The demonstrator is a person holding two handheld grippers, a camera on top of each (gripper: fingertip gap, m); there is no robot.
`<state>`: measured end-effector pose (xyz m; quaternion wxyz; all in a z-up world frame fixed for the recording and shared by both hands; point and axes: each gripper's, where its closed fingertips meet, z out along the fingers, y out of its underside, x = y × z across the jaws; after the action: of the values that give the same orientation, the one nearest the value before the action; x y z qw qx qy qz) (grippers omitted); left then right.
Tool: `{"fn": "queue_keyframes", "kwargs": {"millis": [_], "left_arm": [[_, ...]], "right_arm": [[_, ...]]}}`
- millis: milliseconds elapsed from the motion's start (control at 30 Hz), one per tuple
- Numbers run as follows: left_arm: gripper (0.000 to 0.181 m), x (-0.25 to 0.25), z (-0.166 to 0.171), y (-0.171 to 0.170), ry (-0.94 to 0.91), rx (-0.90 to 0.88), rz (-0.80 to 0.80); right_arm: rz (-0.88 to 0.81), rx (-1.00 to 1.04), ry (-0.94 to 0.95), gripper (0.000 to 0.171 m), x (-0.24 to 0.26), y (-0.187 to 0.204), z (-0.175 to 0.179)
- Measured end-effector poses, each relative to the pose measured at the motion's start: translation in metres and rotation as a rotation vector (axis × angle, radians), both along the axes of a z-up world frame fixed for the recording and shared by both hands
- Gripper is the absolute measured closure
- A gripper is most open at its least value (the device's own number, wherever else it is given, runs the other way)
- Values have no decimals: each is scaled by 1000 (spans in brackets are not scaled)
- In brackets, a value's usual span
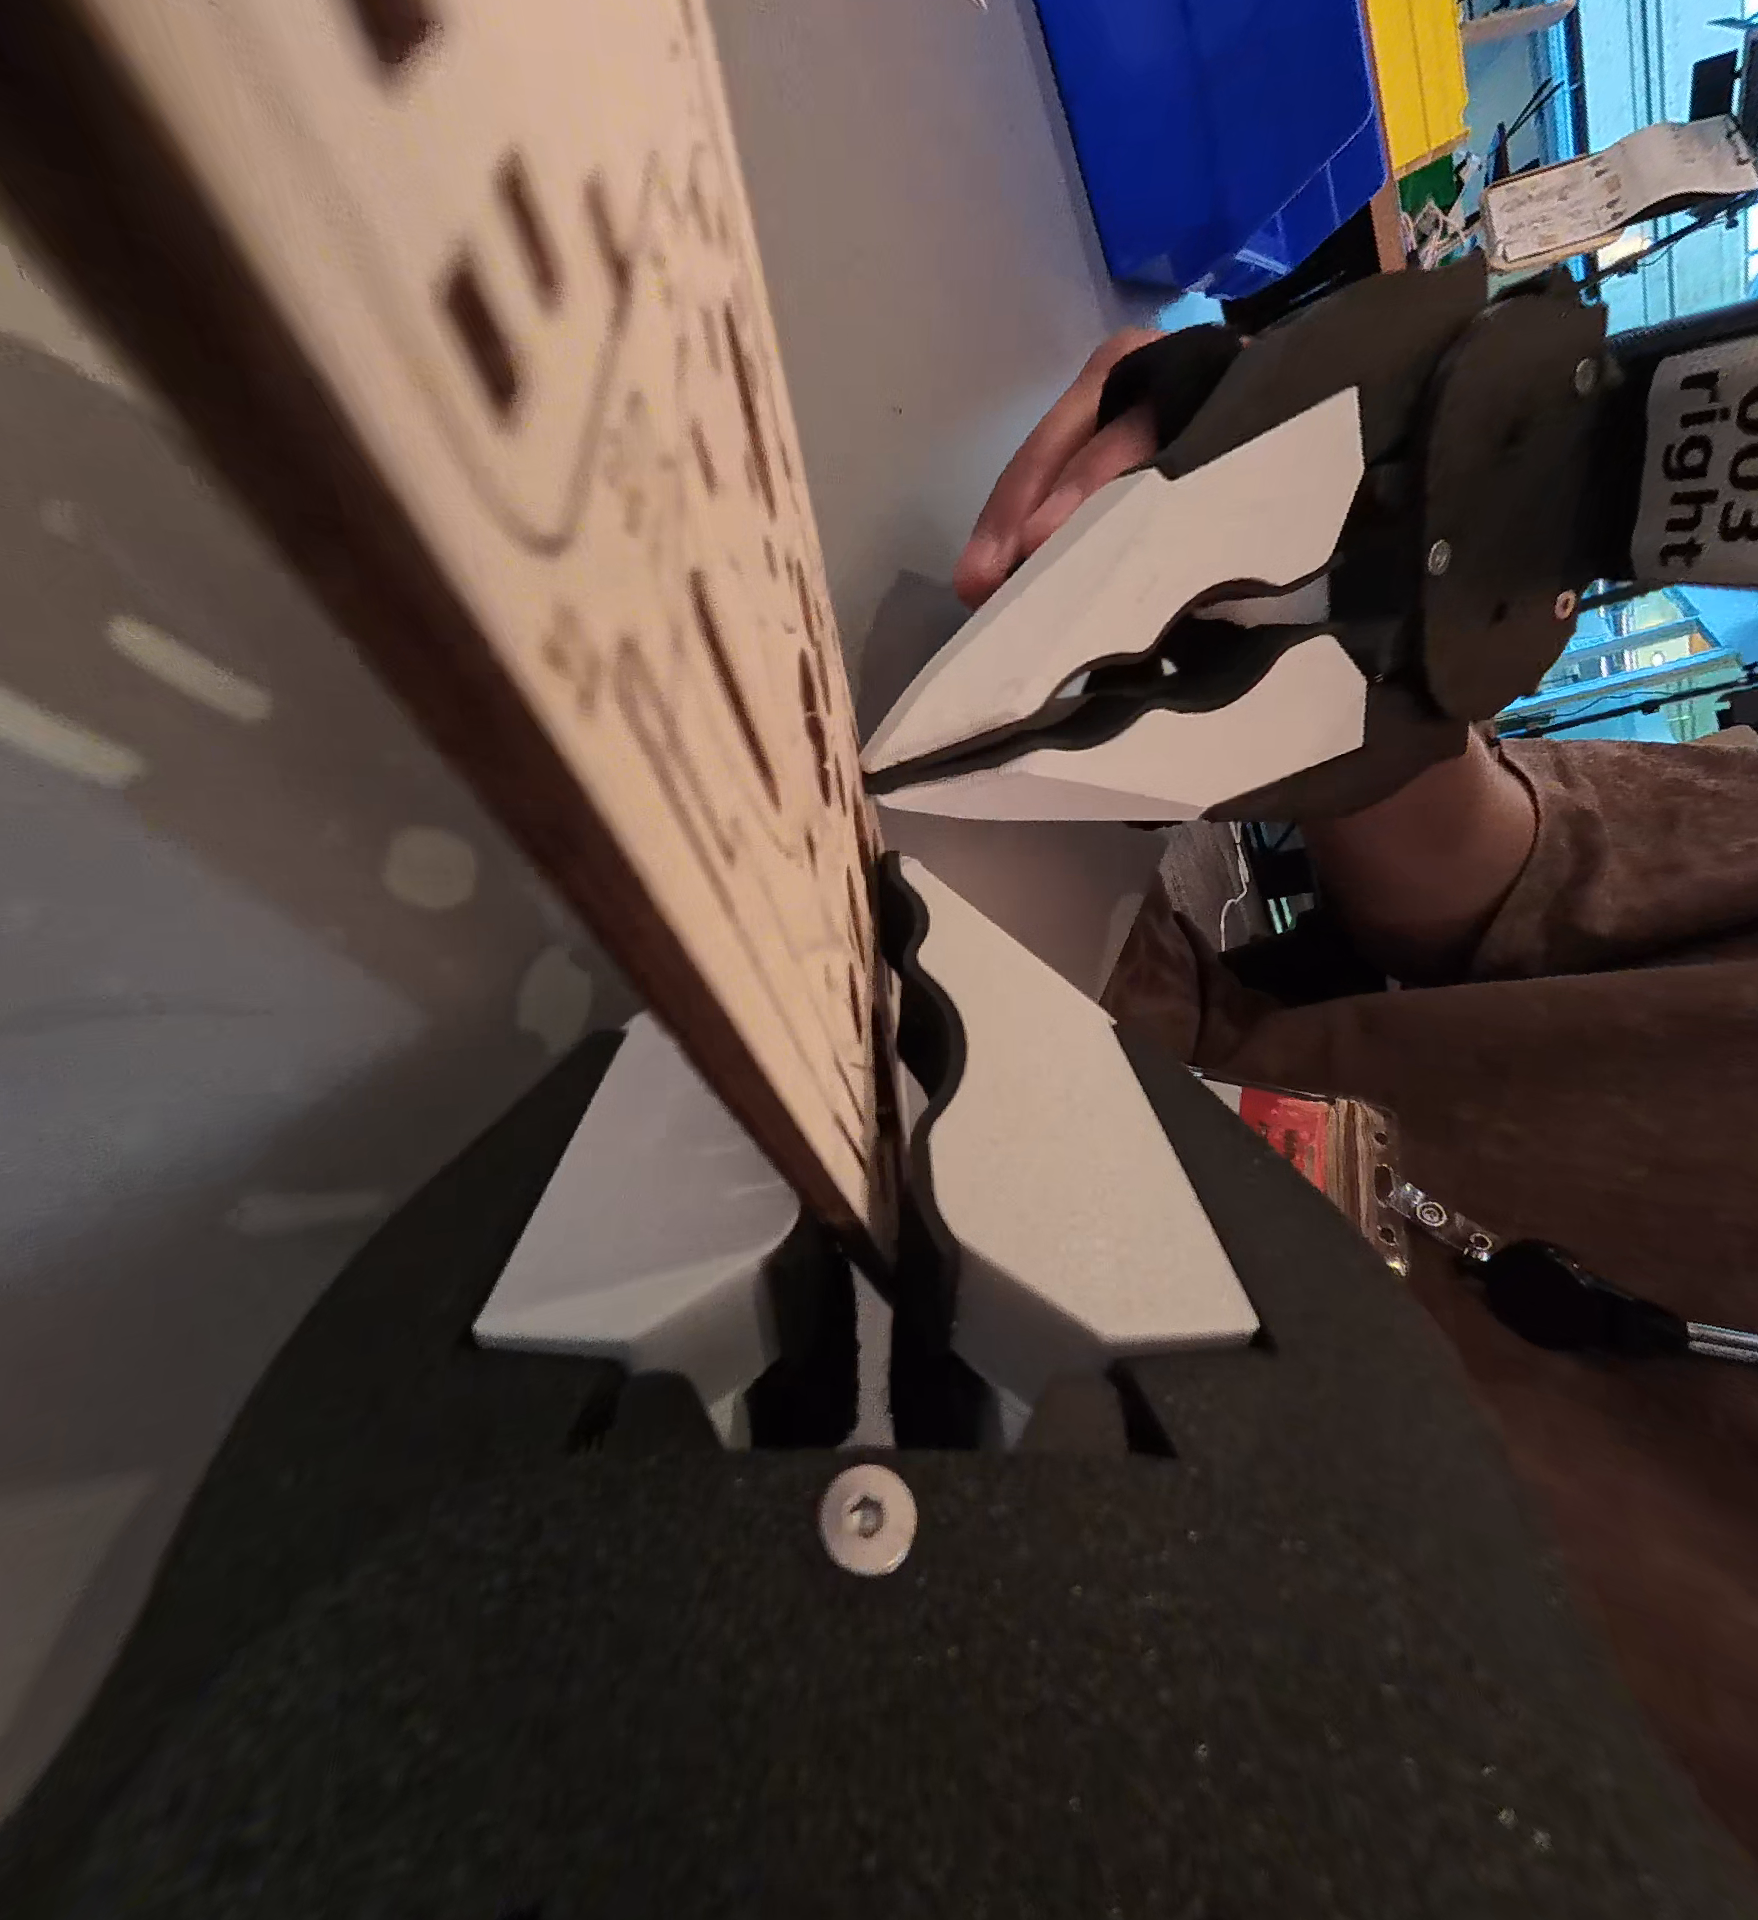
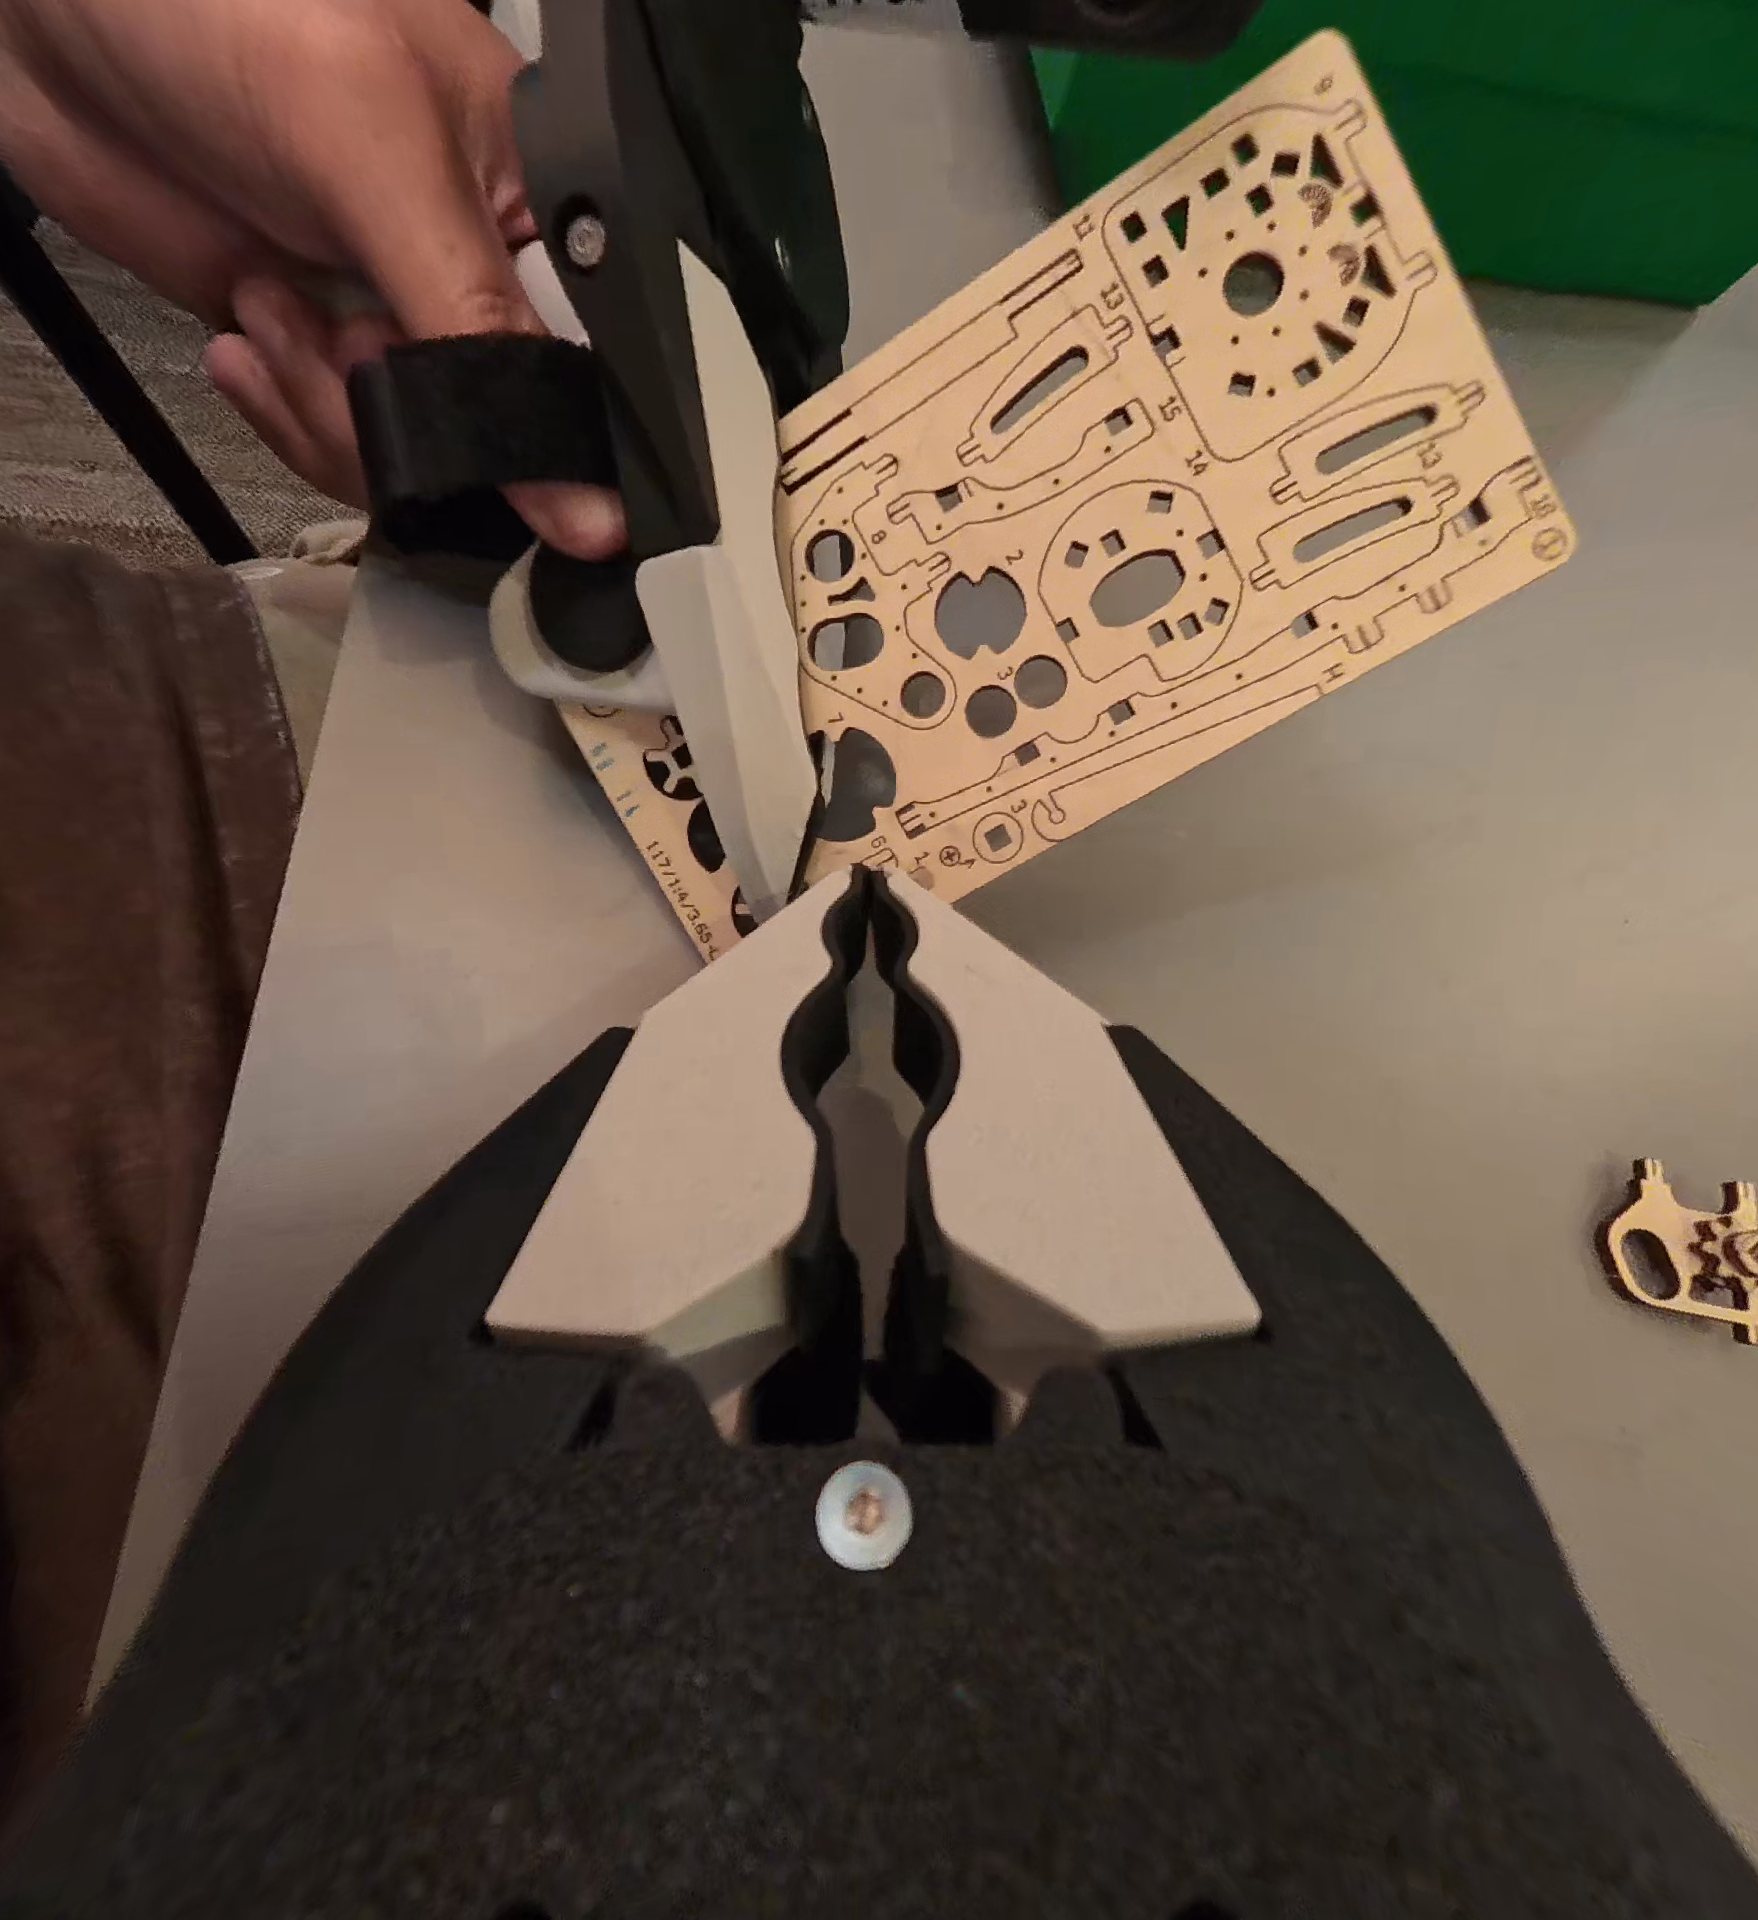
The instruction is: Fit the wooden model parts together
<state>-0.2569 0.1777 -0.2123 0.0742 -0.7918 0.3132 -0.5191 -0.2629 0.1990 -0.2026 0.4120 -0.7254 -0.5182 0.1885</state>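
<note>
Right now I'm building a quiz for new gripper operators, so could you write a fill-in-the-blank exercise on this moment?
1. The left gripper is clamped on the wooden ____ of laser-cut parts.
2. The right gripper has its fingertips ____ at the wooden sheet's lower edge.
3. A small assembled wooden piece lies on the ____ table.
4. The bin behind the sheet is ____.

Missing words: sheet; closed; grey; green
</note>
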Motion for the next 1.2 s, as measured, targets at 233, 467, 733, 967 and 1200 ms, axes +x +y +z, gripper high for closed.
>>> {"fn": "queue_keyframes", "kwargs": {"millis": [233,467,733,967,1200], "left_arm": [[178,0,-1,0,13,10,4],[177,-1,-4,3,29,-16,22],[179,1,0,3,-5,6,19],[180,1,0,1,-7,-13,9],[179,1,0,-1,-6,-9,-7]], "right_arm": [[1,29,-150,171,0,1,-4],[13,-40,-212,171,-2,3,-9],[-7,-93,-30,169,9,5,14],[110,118,-152,157,3,-4,4],[105,142,-149,167,-2,0,9]]}}
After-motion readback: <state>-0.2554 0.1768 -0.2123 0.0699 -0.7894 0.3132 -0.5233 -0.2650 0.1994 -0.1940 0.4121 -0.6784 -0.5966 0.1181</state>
